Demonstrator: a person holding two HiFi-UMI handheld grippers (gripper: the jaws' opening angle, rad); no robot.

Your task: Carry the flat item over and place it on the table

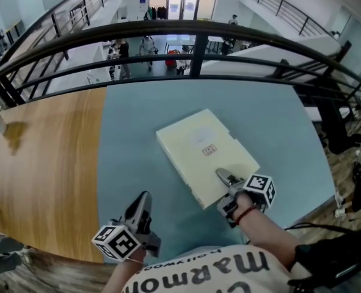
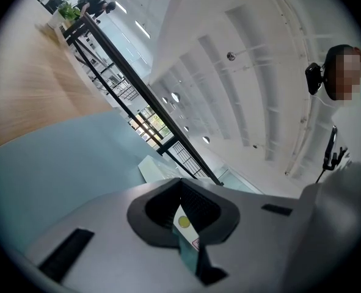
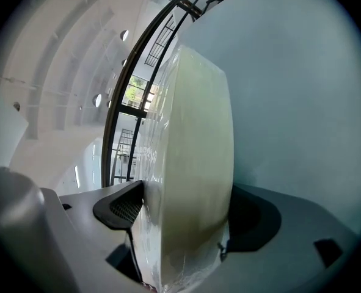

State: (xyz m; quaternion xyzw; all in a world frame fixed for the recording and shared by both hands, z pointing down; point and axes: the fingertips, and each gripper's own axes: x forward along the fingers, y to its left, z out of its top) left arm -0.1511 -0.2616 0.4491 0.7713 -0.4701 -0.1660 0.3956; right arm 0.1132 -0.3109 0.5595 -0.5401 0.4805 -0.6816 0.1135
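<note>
Flat cream box [image 1: 206,154], sealed in glossy plastic film, lying flat on the blue-green part of the bench [image 1: 131,133]. Set askew to the bench edges, with its near corner toward the person. Small printed label on the top face, too small to read.

Probably rigid: keeps straight edges and a level top with no sag. Likely light to moderate in weight for its spread. Slick film, so apt to slide under a shallow pinch. Best taken across its thickness, deep over a long edge and not at a corner, to avoid swinging or slipping.

Right claw [image 1: 226,180] at that near corner, jaws spread wide astride the box's edge, one above and one below. Dark gap visible at one jaw, no squeeze evident, so judged released. Box resting on the bench, so placement looks done apart from drawing clear.

Left claw [image 1: 142,201] well apart to the left, low over the bench, jaws clenched together on nothing.

Beyond the far edge, a dark railing [image 1: 192,32].
</note>
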